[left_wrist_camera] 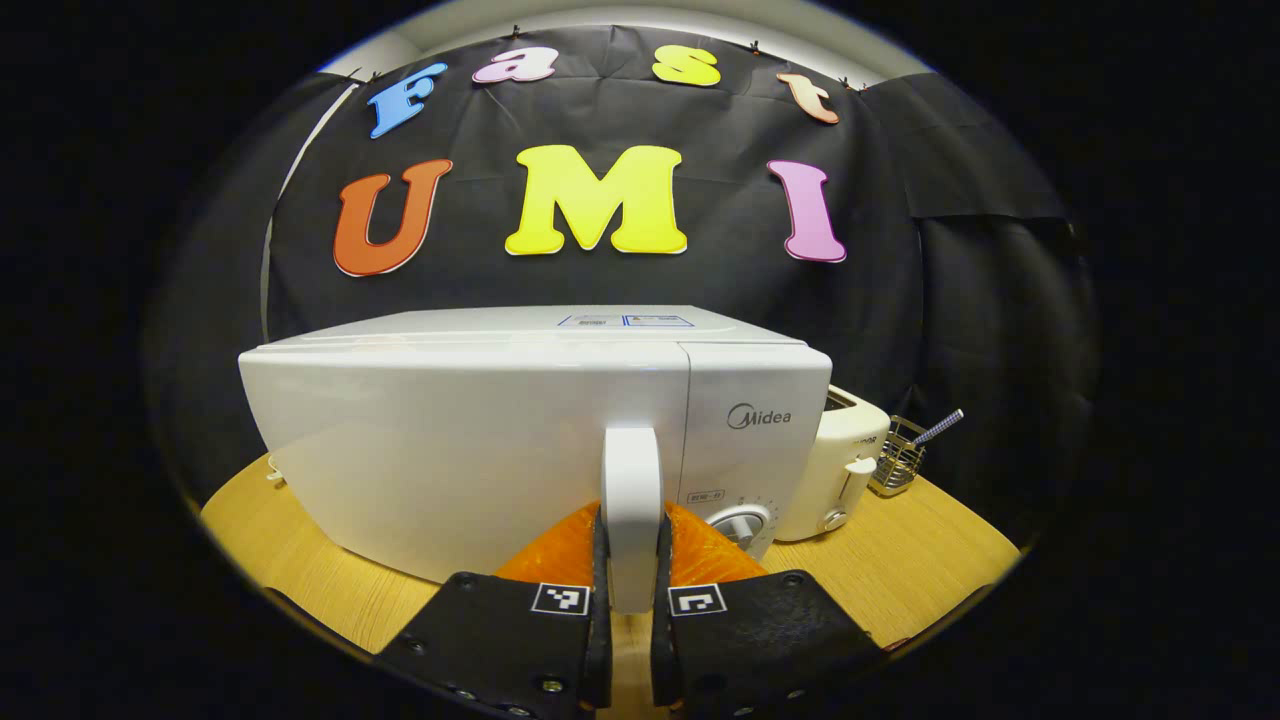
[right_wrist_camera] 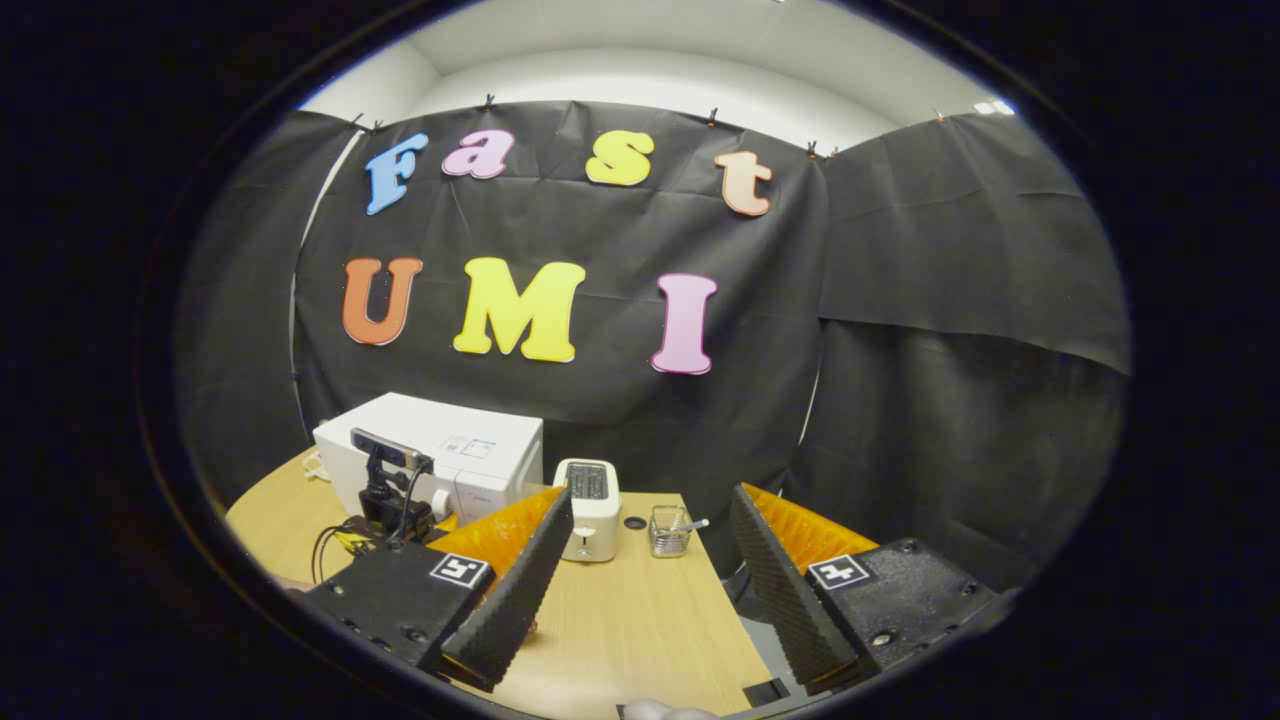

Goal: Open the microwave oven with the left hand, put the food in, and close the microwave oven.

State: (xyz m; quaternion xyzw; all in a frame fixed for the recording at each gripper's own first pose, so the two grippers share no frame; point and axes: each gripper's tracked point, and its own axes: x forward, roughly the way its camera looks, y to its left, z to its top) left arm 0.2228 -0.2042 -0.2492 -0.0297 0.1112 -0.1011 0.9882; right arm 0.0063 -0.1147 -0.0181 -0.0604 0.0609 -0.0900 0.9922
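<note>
The white microwave (left_wrist_camera: 450,450) stands close ahead in the left gripper view, its door looking closed. Its vertical white handle (left_wrist_camera: 632,480) runs down between my left gripper's fingers. My left gripper (left_wrist_camera: 632,575) is shut on that handle, one pad on each side. In the right gripper view my right gripper (right_wrist_camera: 640,570) is open wide over the table, with nothing between its fingers. The microwave (right_wrist_camera: 450,450) sits far off at the left there, with the other gripper's camera mount (right_wrist_camera: 385,470) in front of it. A pale rounded thing (right_wrist_camera: 655,711) peeks in at the bottom edge.
A white toaster (left_wrist_camera: 845,460) stands right of the microwave, and a wire basket (left_wrist_camera: 900,460) with a utensil in it stands beyond that. Both also sit mid-table: toaster (right_wrist_camera: 590,510), basket (right_wrist_camera: 670,530). The wooden table (right_wrist_camera: 640,620) ends at a right edge near my right finger.
</note>
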